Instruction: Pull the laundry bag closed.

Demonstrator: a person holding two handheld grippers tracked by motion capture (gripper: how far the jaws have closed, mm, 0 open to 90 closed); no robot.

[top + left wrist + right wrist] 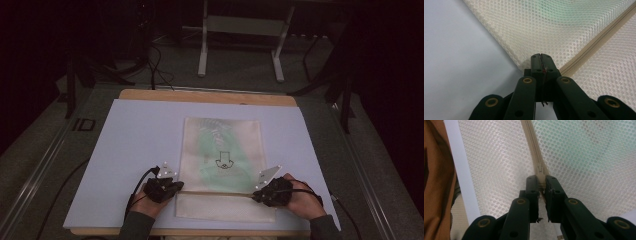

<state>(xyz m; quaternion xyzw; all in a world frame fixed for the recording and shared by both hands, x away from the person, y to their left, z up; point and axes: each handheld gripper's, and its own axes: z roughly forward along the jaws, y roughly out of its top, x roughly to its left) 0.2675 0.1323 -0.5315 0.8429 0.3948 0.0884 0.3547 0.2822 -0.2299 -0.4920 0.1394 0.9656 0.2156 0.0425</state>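
A mesh bag [222,165] lies at the tabletop's [135,135] center; the left hand-held gripper [176,187] grips its 8 o'clock edge, the right hand-held gripper [256,196] its zipper pull [541,170] at 4 o'clock.

A black printed emblem on the mesh bag [222,150]; no lettering can be read

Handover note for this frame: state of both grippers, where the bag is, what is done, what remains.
Left gripper: shut on the mesh bag at its left edge, by the zipper's end.
Right gripper: shut on the zipper pull at the bag's right side.
Bag lies flat on the white sheet, a green item inside.
Done: both grips set.
Left: likely drawing the pull along the zipper; whether it is opening or closing is unclear.
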